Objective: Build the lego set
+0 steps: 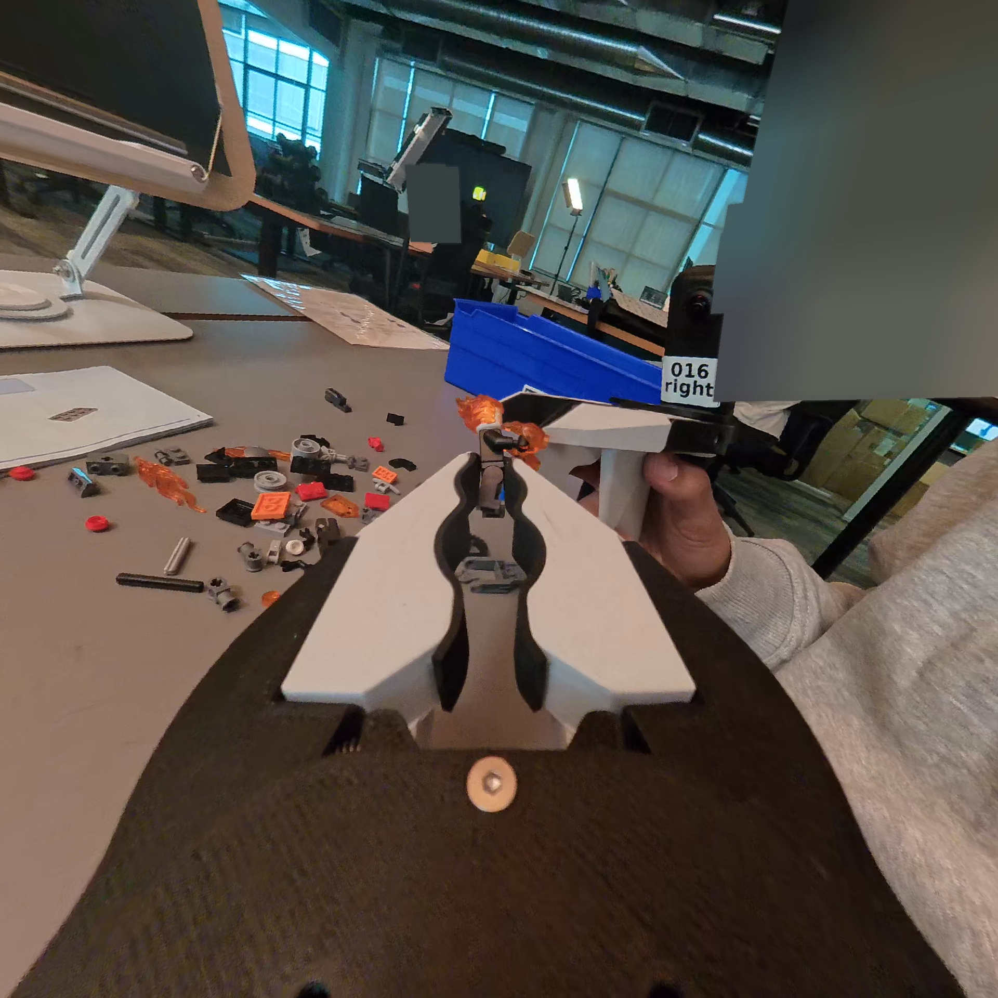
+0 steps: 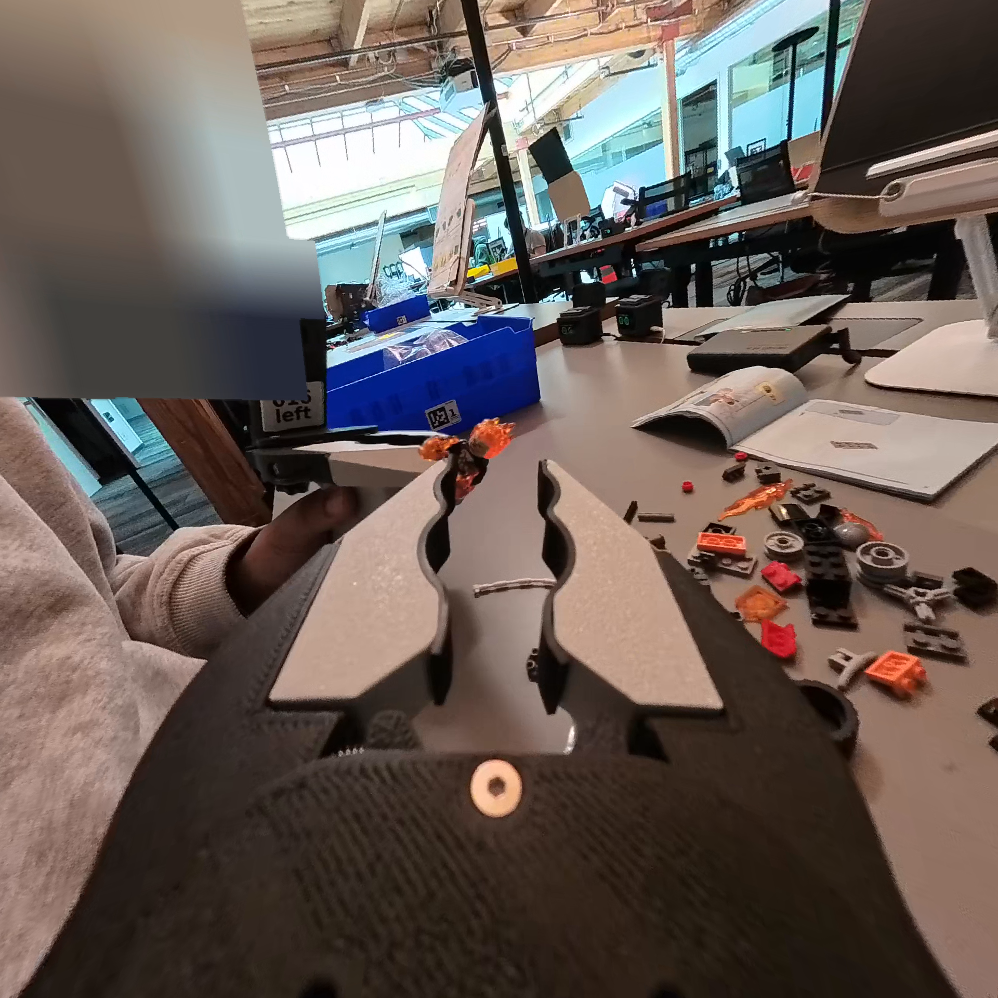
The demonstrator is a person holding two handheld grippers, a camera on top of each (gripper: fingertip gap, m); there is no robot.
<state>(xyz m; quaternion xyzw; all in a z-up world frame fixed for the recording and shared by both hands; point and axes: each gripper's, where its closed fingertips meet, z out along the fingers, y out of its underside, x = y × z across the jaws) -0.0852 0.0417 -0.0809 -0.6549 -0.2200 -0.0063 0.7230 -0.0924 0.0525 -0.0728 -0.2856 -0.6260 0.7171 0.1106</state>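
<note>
My left gripper [image 1: 490,462] is shut on a black minifigure [image 1: 492,459] with an orange flame head, held above the table. In the right wrist view the minifigure [image 2: 469,452] sits just left of my open, empty right gripper [image 2: 491,475], against its left fingertip. The left gripper's white finger [image 2: 367,459] comes in from the left there. The right gripper's white finger [image 1: 605,426] shows in the left wrist view, close behind the figure. Loose black, grey, red and orange lego pieces [image 1: 281,486] lie on the grey table [image 1: 81,675]; they also show in the right wrist view [image 2: 810,561].
A blue bin [image 1: 540,356] stands at the table's far side, also in the right wrist view [image 2: 432,378]. An open instruction booklet [image 2: 864,443] lies beyond the pieces. A white stand base [image 2: 945,362] and a black box [image 2: 756,348] sit farther back. A black axle [image 1: 159,582] lies near the pile. My left and right fingertips are right by each other.
</note>
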